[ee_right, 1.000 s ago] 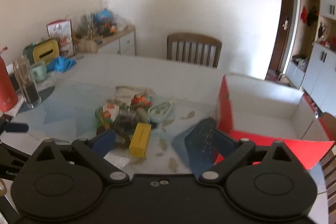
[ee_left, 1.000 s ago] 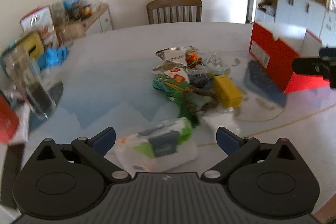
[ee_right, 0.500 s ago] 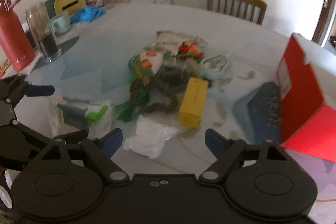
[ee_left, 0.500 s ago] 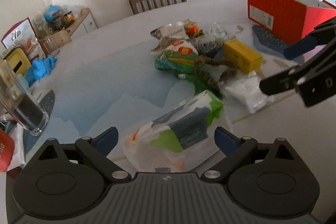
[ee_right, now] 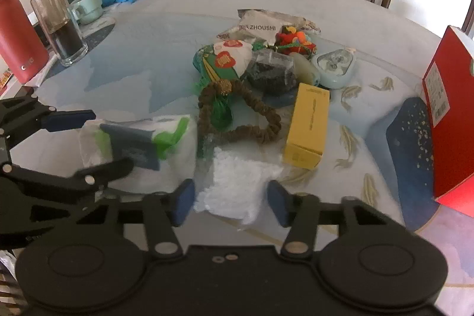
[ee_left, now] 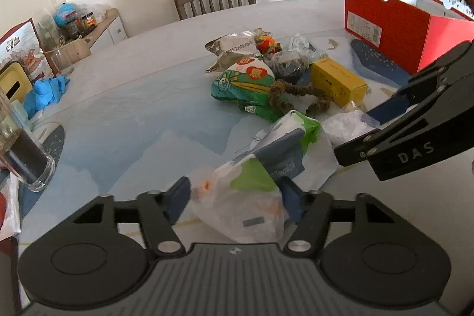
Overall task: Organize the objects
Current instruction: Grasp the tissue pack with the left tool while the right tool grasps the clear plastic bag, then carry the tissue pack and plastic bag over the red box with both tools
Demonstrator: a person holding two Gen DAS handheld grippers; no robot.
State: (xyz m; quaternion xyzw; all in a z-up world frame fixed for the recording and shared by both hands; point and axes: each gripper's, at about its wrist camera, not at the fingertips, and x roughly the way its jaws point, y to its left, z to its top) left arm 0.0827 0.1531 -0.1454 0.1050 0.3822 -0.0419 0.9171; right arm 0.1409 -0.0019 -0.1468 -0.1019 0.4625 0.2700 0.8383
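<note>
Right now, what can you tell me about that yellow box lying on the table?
The yellow box is a small oblong carton, seemingly cardboard, closed, lying flat on its long side on the table. Faint print runs along its top and a label shows on its near end. It sits between the brown bead loop and the red box, with a dark pouch just behind it. Neither hand-held gripper touches it.

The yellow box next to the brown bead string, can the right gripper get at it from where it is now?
Probably yes. The right gripper stands open, with the yellow box just ahead and slightly to its right, its top and near end uncovered. Only the white plastic bag lies between its fingers, so it would have to pass over that.
</note>
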